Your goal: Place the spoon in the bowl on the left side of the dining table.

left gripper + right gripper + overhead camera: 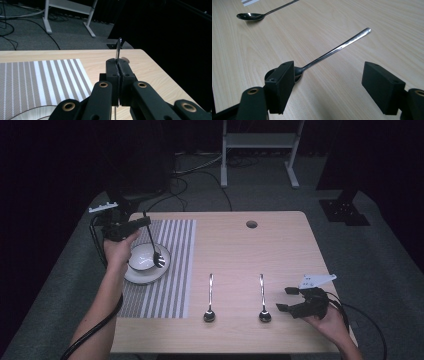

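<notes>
Fork [152,245] in left gripper [142,222], tines in bowl [142,257] on plate [145,275]

table [235,245]: striped mat [170,270], two spoons [209,312].

The left forearm comes in from the bottom edge and slants up to the left hand [118,251], which holds the left gripper [142,222] raised above the surface, its body level and pointing to the right in the high view; its jaws are pressed together on a thin metal handle, which stands up between them in the left gripper view. The right hand [330,320] lies low near the right edge of the surface, palm up under the right gripper [286,299]; its jaws stand wide apart with nothing clamped, pointing left.
</notes>
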The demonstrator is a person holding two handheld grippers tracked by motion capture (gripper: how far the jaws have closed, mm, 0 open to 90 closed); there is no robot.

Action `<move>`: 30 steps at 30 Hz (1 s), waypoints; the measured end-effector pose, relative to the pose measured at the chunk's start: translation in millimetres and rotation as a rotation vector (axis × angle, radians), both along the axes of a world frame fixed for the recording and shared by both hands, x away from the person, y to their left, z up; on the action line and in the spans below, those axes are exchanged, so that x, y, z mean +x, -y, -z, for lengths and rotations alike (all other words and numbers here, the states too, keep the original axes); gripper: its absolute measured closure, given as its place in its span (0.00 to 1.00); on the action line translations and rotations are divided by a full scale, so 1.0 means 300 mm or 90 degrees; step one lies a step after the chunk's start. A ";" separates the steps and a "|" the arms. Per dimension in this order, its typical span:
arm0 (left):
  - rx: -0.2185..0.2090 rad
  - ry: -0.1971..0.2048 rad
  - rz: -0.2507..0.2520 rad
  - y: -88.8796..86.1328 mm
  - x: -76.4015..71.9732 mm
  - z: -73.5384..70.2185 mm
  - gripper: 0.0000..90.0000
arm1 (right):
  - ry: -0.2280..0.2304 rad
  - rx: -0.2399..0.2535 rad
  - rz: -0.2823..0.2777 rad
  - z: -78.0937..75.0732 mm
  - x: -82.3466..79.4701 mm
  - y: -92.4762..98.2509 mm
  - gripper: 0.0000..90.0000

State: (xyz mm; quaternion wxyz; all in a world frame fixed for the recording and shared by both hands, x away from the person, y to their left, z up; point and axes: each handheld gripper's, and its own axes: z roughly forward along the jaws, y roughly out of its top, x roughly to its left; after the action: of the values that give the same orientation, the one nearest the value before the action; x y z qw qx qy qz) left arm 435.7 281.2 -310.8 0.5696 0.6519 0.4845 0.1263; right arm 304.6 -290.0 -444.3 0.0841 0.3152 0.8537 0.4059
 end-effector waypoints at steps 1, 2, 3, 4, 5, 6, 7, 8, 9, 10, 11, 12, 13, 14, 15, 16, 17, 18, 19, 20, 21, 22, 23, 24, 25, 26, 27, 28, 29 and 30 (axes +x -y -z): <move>0.000 0.000 0.000 0.000 0.000 0.000 0.99 | 0.000 0.000 0.000 0.000 0.000 0.000 0.28; -0.002 0.000 -0.004 -0.006 0.000 -0.001 0.99 | 0.000 0.002 0.000 -0.001 0.000 0.000 0.28; -0.001 0.001 -0.006 -0.011 0.001 -0.002 0.99 | -0.001 0.002 0.001 -0.001 -0.001 0.001 0.28; -0.002 0.000 -0.008 -0.013 0.001 -0.004 0.99 | 0.000 0.002 0.001 -0.001 0.000 0.001 0.28; 0.001 0.002 -0.014 -0.019 0.001 -0.006 0.99 | 0.001 0.002 0.001 0.000 0.000 0.001 0.28; 0.002 0.005 -0.016 -0.023 0.001 -0.007 0.99 | 0.001 0.002 0.001 0.000 0.000 0.001 0.28; 0.004 0.007 -0.021 -0.028 0.000 -0.008 0.99 | 0.000 0.002 0.000 0.000 0.000 0.000 0.28; 0.004 0.009 -0.027 -0.033 0.000 -0.009 0.99 | 0.000 0.002 0.000 0.000 0.000 0.000 0.28; 0.003 0.010 -0.035 -0.040 0.000 -0.009 0.99 | 0.000 0.003 0.000 -0.001 0.001 0.000 0.28; 0.001 0.009 -0.043 -0.048 0.000 -0.007 0.99 | 0.000 0.003 0.000 -0.001 0.000 0.000 0.28; 0.001 0.008 -0.047 -0.054 0.001 -0.005 0.99 | 0.001 0.002 0.000 -0.002 0.001 0.000 0.28; 0.002 0.007 -0.050 -0.058 0.002 -0.004 0.99 | 0.001 0.002 0.000 -0.002 0.001 0.000 0.28; 0.005 0.004 -0.059 -0.069 0.002 0.001 0.99 | 0.001 0.002 0.000 -0.002 0.001 0.000 0.28; 0.005 0.004 -0.059 -0.069 0.002 0.001 0.99 | 0.001 0.002 0.000 -0.002 0.001 0.000 0.28; 0.006 0.004 -0.067 -0.076 0.003 0.005 0.99 | 0.002 0.003 0.000 -0.003 0.001 0.001 0.28; 0.006 0.003 -0.073 -0.082 0.003 0.008 0.99 | 0.002 0.003 0.001 -0.004 0.001 0.002 0.28; 0.005 0.001 -0.079 -0.088 0.003 0.011 0.99 | 0.001 0.003 0.001 -0.003 0.001 0.003 0.28; 0.005 0.001 -0.082 -0.095 0.004 0.014 0.99 | 0.001 0.003 0.001 -0.003 0.001 0.003 0.28; 0.002 0.000 -0.089 -0.103 0.003 0.017 0.99 | 0.001 0.003 0.001 -0.003 0.001 0.004 0.28; 0.000 0.000 -0.094 -0.108 0.003 0.019 0.99 | 0.000 0.004 0.001 -0.002 0.000 0.007 0.28; 0.000 -0.001 -0.095 -0.113 0.003 0.020 0.99 | 0.000 0.005 0.002 -0.003 0.000 0.007 0.28; 0.002 -0.001 -0.100 -0.121 0.002 0.023 0.99 | 0.000 0.005 0.002 -0.003 0.000 0.008 0.28; 0.002 -0.001 -0.100 -0.121 0.002 0.023 0.99 | -0.001 0.005 0.002 -0.003 0.000 0.008 0.28; 0.003 0.001 -0.103 -0.125 0.002 0.024 0.99 | -0.001 0.005 0.002 -0.003 0.001 0.008 0.28; 0.000 0.001 -0.108 -0.127 0.003 0.025 0.99 | -0.001 0.005 0.002 -0.003 0.001 0.008 0.28; 0.001 0.001 -0.111 -0.132 0.003 0.026 0.99 | -0.001 0.005 0.002 -0.003 0.001 0.007 0.28; 0.003 0.002 -0.115 -0.134 0.003 0.028 0.99 | -0.001 0.005 0.002 -0.003 0.001 0.007 0.28; 0.013 0.003 -0.128 -0.138 0.003 0.031 0.99 | -0.001 0.005 0.001 -0.002 0.001 0.006 0.28; 0.013 0.003 -0.128 -0.138 0.003 0.031 0.98 | -0.001 0.005 0.001 -0.002 0.001 0.006 0.28; 0.014 0.002 -0.135 -0.142 0.004 0.036 0.98 | -0.002 0.005 0.001 0.000 0.001 0.005 0.28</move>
State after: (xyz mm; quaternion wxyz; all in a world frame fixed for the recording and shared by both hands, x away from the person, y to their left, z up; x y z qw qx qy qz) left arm 436.9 323.8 -321.5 0.5462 0.6031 0.5486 0.1921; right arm 304.8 -291.5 -444.2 0.0815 0.3166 0.8522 0.4085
